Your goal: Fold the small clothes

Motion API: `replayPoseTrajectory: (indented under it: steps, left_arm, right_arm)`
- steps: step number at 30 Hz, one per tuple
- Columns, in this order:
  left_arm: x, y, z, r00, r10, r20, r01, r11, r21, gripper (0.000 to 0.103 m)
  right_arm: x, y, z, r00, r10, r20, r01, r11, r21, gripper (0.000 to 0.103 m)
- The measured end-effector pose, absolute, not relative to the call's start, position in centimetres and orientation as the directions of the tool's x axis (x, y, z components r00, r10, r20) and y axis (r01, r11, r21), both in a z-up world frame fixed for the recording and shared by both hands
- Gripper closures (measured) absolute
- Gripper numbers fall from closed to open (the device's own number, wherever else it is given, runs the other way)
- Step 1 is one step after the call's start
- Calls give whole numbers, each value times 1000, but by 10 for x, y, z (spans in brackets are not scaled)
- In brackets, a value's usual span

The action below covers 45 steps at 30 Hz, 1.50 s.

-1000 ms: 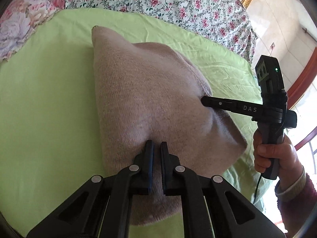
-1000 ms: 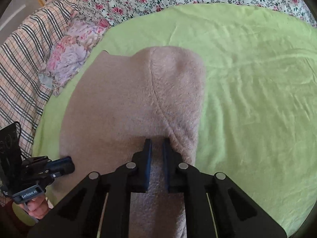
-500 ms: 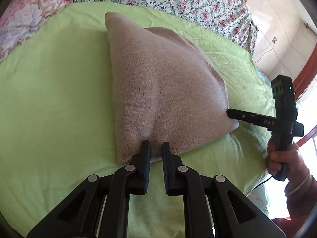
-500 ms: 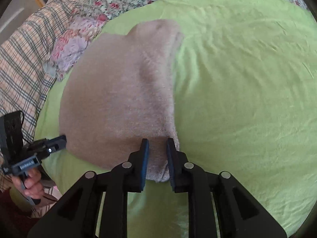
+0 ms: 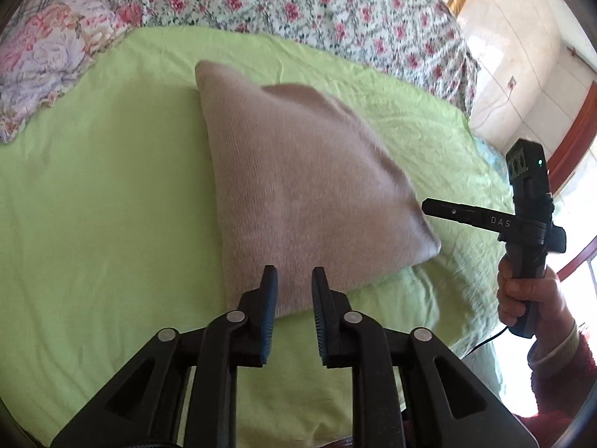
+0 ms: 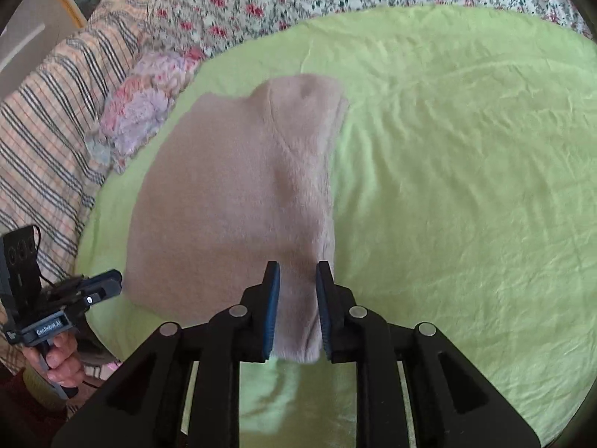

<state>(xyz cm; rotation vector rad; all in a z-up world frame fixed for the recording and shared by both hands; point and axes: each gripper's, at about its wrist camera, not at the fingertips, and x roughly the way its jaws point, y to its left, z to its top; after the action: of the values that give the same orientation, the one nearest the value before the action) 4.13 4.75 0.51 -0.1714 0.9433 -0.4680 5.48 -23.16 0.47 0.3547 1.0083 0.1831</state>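
- Left wrist view: my left hand-held gripper [image 5: 294,291] has its jaws parted a little, with nothing between them. The folded beige knit garment [image 5: 298,194] lies flat on the green sheet [image 5: 93,205] of the bed, and its near edge sits just ahead of and partly between my fingertips [image 5: 269,280], though I cannot tell whether they touch it. My right hand-held gripper [image 5: 429,207] shows at the right, its tip just beside the garment's right corner; from here I cannot tell how far it is parted. My right hand [image 5: 522,295] wraps its handle. A floral quilt [image 5: 298,3] lies beyond the sheet.
- Right wrist view: my right hand-held gripper [image 6: 297,298] is narrowly parted and grips nothing. A narrow end of the garment [image 6: 231,201] runs back between the two pads [image 6: 271,298] without being pinched. The rest spreads ahead and to the left over the green sheet [image 6: 466,186]. My left hand-held gripper [image 6: 108,285] sits near the garment's left corner, held by my left hand [image 6: 61,362]. A striped blanket [image 6: 41,142] lies at the far left.
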Motion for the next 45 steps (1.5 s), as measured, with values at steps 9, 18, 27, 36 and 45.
replayPoseTrajectory:
  steps: [9, 18, 27, 36, 45]
  left_arm:
    - [109, 62, 12, 551, -372, -747, 172, 927, -335, 69]
    - [137, 61, -4, 529, -294, -796, 141, 956, -259, 55]
    - [106, 62, 8, 525, -310, -793, 156, 951, -268, 59]
    - [64, 63, 8, 510, -305, -804, 164, 952, -257, 54]
    - [35, 64, 6, 512, -271, -815, 171, 962, -212, 33]
  right_arm:
    - [129, -227, 1, 545, 280, -790, 13, 940, 342, 69]
    - [143, -235, -31, 476, 234, -848, 66, 952, 300, 59]
    - [114, -240, 7, 538, 264, -800, 50, 938, 343, 57]
    - [59, -240, 11, 527, 282, -802, 59, 929, 365, 56]
    - [19, -227, 8, 510, 279, -813, 44, 936, 349, 43]
